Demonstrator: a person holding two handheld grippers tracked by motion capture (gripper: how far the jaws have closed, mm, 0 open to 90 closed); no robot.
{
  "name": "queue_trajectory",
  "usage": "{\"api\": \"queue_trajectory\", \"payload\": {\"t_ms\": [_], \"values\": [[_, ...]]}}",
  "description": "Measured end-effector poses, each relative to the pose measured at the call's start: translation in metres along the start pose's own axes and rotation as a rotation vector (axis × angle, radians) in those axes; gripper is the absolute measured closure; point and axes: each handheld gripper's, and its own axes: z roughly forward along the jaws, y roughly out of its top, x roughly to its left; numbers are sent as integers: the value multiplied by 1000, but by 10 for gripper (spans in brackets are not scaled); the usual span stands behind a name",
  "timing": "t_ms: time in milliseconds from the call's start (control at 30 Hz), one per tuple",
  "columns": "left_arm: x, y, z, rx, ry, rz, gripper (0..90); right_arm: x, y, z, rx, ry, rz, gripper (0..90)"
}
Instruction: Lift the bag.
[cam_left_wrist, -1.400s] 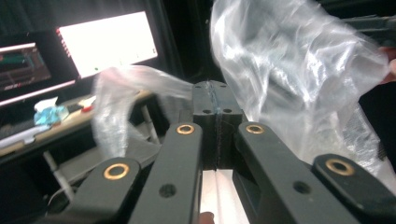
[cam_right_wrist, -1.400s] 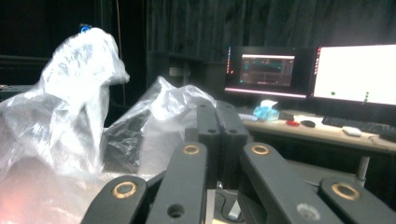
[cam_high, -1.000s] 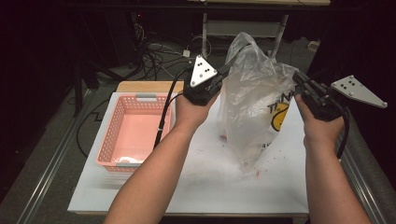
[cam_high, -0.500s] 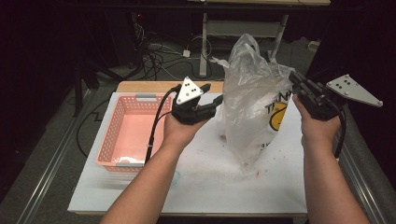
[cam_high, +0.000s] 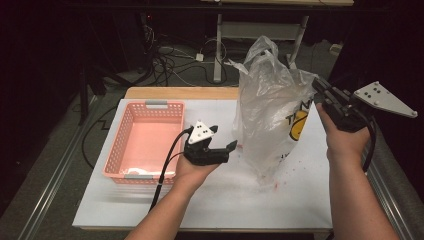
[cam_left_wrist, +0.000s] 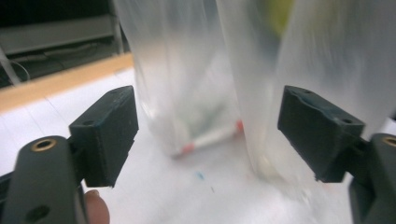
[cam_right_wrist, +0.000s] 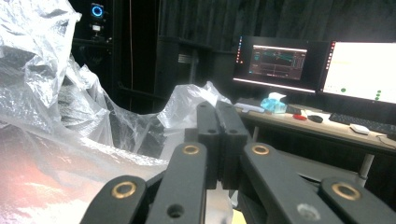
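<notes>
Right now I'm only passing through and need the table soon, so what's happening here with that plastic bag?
A person is working on a clear plastic bag that stands upright on the white table. The right gripper is shut on the bag's upper edge and holds it up. The left gripper is low beside the bag's base; its jaws have just been opening, with nothing clamped between them. A red-tipped white stick lies inside at the bottom. The pink basket sits to the left, apart from the bag.

Left gripper (cam_left_wrist: 205, 135): jaws spread wide, just been opening, nothing pressed between them.
Plastic bag (cam_left_wrist: 187, 60): clear, upright on white table (cam_left_wrist: 28, 126), ahead of jaws.
Inside bag: white stick, red ends (cam_left_wrist: 210, 138), lying at bottom.
</notes>
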Motion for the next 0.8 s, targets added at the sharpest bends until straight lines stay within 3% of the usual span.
{"api": "queue_trajectory", "payload": {"t_ms": [167, 367, 500, 633, 700, 800], "values": [[-15, -22, 2, 21, -43, 24, 143, 1, 3, -2, 0, 7, -9, 890], [-24, -47, 9, 75, -56, 34, 0, 5, 9, -8, -5, 18, -9, 812], [-26, -61, 9, 100, -61, 64, 0, 4, 13, -18, -11, 19, -13, 745], [-27, -72, 5, 102, -67, 67, 0, 3, 13, -28, -10, 23, -9, 687], [-27, -77, 4, 117, -63, 69, 0, 4, 10, -31, 11, 36, -7, 653], [-25, -83, 3, 96, -46, 49, 0, 7, -1, -35, 48, 49, -15, 592]]}}
